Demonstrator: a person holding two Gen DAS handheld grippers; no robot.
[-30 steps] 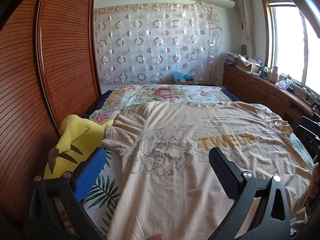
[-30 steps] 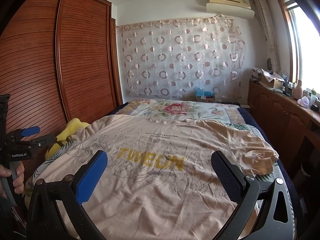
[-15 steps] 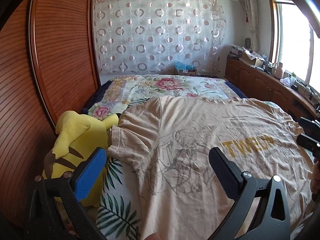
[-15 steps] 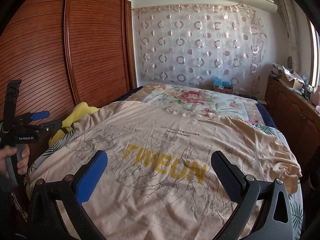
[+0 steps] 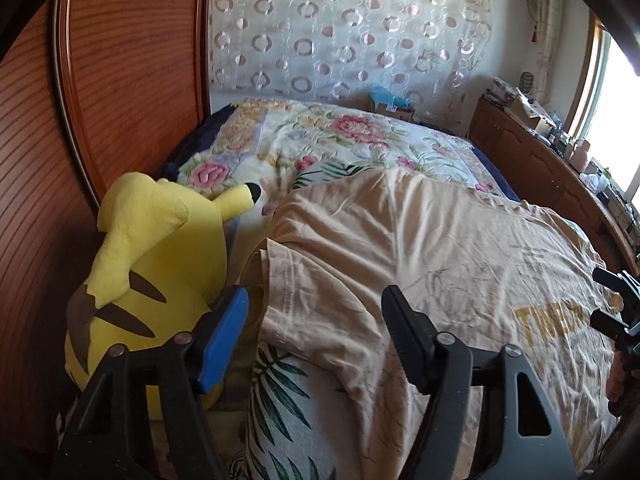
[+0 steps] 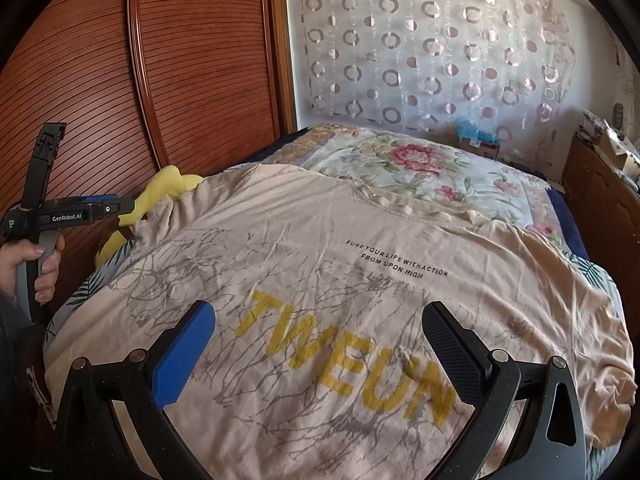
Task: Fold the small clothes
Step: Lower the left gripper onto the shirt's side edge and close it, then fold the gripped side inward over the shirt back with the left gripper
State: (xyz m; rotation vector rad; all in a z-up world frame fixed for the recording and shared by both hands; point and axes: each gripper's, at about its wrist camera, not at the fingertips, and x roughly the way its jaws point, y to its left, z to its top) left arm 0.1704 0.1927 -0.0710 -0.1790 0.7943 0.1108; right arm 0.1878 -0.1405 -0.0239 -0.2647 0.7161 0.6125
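Observation:
A beige T-shirt with yellow "TWEUN" lettering lies spread flat on the bed; it also shows in the right wrist view. My left gripper is open and empty, hovering just above the shirt's left sleeve. My right gripper is open and empty above the shirt's printed chest. The left gripper also shows at the left edge of the right wrist view, held in a hand.
A yellow plush toy lies at the bed's left edge against the wooden wardrobe doors. A floral quilt covers the far bed. A wooden counter with clutter runs along the right under the window.
My left gripper has swung left and down toward the shirt's left sleeve and the plush toy. My right gripper has moved closer over the printed chest. Both stay open.

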